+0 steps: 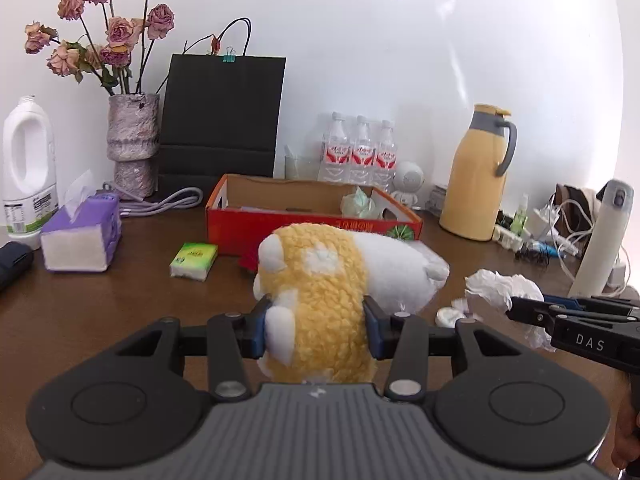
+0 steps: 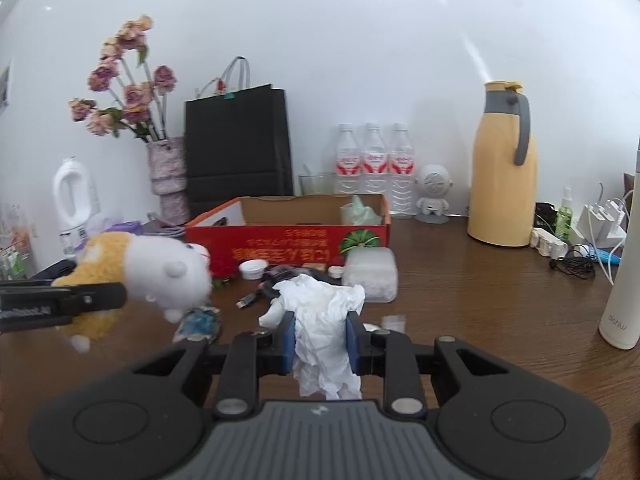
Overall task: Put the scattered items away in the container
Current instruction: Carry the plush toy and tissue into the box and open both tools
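My left gripper [image 1: 316, 326] is shut on a yellow and white plush toy [image 1: 340, 280] and holds it above the table, in front of the red cardboard box [image 1: 312, 224]. The toy also shows at the left of the right wrist view [image 2: 160, 272]. My right gripper [image 2: 320, 338] is shut on a crumpled white tissue [image 2: 324, 320], which also shows in the left wrist view [image 1: 500, 284]. The box [image 2: 288, 240] is open and holds a greenish crumpled item [image 2: 358, 210]. Small scattered items lie before the box: a white lid [image 2: 253, 269], a clear plastic container [image 2: 370, 274], a cable [image 2: 250, 300].
A green tissue pack [image 1: 194, 261] and a purple tissue box [image 1: 80, 236] lie left. At the back stand a vase [image 1: 132, 144], a black bag [image 1: 222, 116], water bottles [image 1: 360, 152], a yellow jug [image 1: 476, 176]. A white flask [image 2: 626, 280] and cables [image 2: 580, 264] are right.
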Demonstrator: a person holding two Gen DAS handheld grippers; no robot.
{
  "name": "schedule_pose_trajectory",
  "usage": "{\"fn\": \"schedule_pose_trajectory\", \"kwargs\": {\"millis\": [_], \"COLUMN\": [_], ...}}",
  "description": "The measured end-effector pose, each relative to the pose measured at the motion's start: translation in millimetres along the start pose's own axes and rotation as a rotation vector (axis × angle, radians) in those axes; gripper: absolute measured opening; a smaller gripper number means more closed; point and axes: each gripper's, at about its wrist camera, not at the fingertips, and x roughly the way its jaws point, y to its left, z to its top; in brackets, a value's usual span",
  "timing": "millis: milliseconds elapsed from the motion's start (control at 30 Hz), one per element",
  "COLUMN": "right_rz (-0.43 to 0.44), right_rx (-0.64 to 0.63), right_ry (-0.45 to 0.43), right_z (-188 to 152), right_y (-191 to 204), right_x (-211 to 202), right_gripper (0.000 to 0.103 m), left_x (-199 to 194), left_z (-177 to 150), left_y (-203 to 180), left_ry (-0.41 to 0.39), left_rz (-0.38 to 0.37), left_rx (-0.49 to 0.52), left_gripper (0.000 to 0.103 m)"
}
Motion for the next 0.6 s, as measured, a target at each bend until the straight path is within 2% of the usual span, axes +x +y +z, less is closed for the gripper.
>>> {"fn": "schedule_pose_trajectory", "kwargs": {"millis": [67,167,267,367,500,600], "right_rz": [-0.004,0.022,0.054,0.114,0.169,0.206], "right_rx": [0.027,0.037,0.018,0.022,0.042,0.081], "right_ry": [-0.001,-0.058,-0.096,-0.077,-0.004,0.133], "right_z": [15,48,94,143,198,220], "right_y": [-10,-22,-28,-40,-45,-38], "right_x": [11,29,57,104,190,268], "right_gripper": [0.024,0.024,0.024,0.024,0.024,0.024], "left_x": [12,38,83,145,231,297], "left_z": [18,58,108,147,177,184], "left_y": [3,11,20,35,48,65], "left_ry": [-0.019,-0.069,-0.056,0.028,0.097,0.224], "left_rz": [-0.002,0.002,0.015,0.002,0.053,0.086], "left_rx": [0.001,0.016,0.021,-0.04,0.001,-0.03], "left_gripper": [0.046,0.046,0.046,0.046,0.046,0.046]}}
